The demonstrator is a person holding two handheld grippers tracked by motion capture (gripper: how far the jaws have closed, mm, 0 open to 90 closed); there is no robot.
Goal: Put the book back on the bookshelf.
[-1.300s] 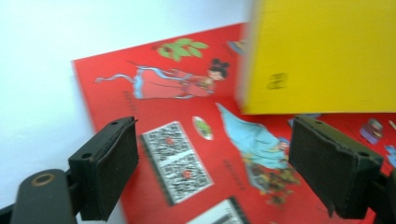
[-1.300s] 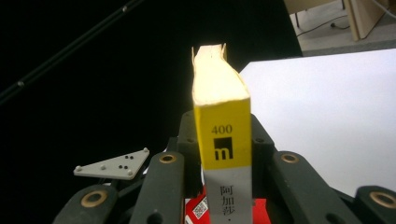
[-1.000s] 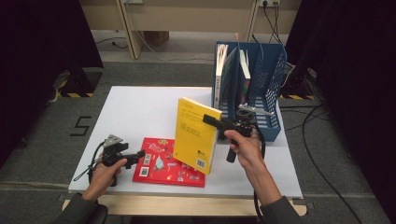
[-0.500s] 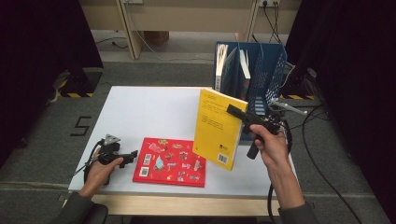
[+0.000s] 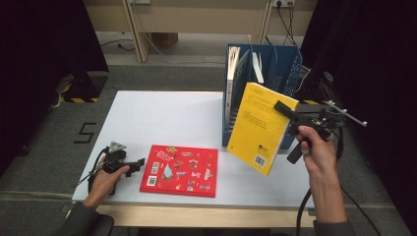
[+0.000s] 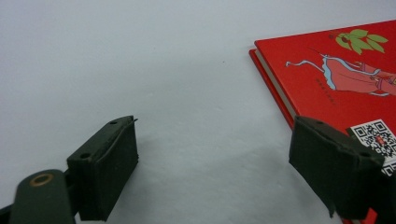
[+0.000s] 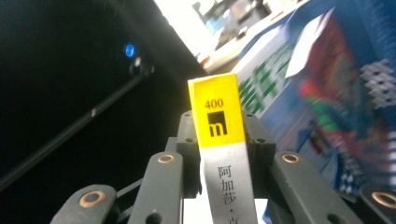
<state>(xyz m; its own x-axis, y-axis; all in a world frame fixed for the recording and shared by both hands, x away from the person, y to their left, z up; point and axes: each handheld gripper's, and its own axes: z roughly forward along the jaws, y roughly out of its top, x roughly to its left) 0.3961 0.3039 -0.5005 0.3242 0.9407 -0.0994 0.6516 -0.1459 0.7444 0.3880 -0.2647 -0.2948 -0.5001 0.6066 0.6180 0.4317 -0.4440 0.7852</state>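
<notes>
My right gripper (image 5: 281, 106) is shut on the spine edge of a yellow book (image 5: 260, 128), which hangs tilted in the air just in front of the blue file rack (image 5: 287, 69). In the right gripper view the book's yellow and grey spine (image 7: 217, 112) stands clamped between the jaws of my right gripper (image 7: 218, 123). A red picture book (image 5: 181, 169) lies flat near the table's front edge. My left gripper (image 5: 139, 163) rests on the table just left of it, open, with nothing between its fingers. The left gripper view has my left gripper (image 6: 215, 149) beside the red book's corner (image 6: 336, 79).
The white table (image 5: 162, 118) has bare room across its left and middle. The rack stands at the back right with a few books upright in its slots. Dark curtains hang on both sides, and cables trail on the floor to the right.
My right gripper has carried the yellow book to the right and upward, from above the red book to the front of the rack. The left hand has stayed put.
</notes>
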